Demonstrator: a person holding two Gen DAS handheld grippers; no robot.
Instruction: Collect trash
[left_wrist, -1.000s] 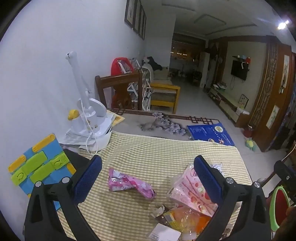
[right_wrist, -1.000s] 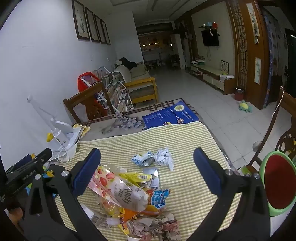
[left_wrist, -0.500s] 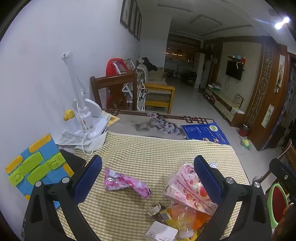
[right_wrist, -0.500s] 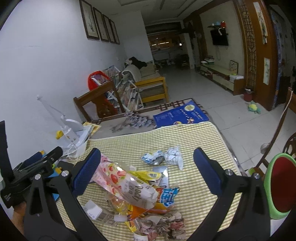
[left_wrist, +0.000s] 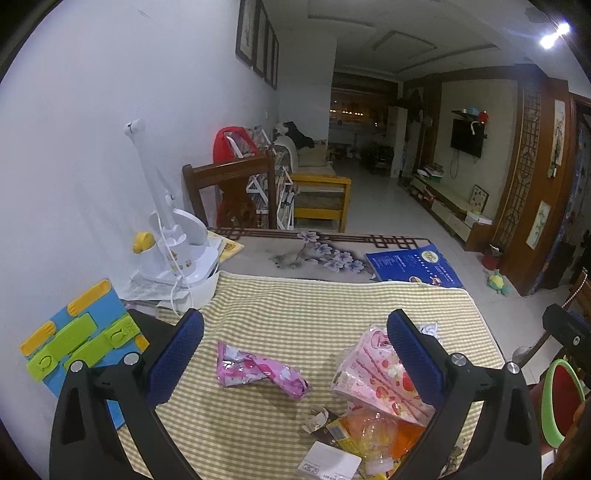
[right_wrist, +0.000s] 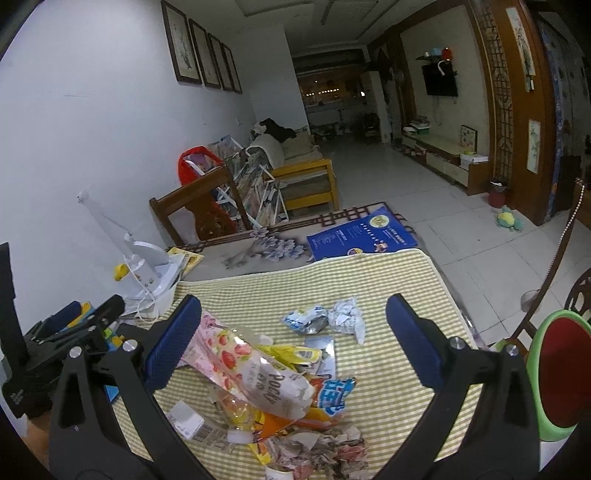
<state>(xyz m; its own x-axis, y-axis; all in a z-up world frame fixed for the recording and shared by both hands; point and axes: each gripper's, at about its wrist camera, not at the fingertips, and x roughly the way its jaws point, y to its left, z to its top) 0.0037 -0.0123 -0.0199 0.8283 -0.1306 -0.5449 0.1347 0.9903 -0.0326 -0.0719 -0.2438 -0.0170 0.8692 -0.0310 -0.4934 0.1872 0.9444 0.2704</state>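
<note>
We see the left gripper (left_wrist: 293, 349) with blue-padded fingers spread wide, holding nothing, hovering over the yellow-checked tablecloth (left_wrist: 332, 306). A crumpled pink foil wrapper (left_wrist: 258, 371) lies between its fingers on the cloth. The right gripper (right_wrist: 293, 339) is also spread apart and empty, above a heap of trash: a pink strawberry Pocky bag (right_wrist: 255, 373), a blue-lettered wrapper (right_wrist: 334, 397), torn paper scraps (right_wrist: 317, 448). A crumpled silver-blue wrapper (right_wrist: 306, 319) sits just beyond the heap. A white desk lamp (left_wrist: 173, 243) stands by the wall.
</note>
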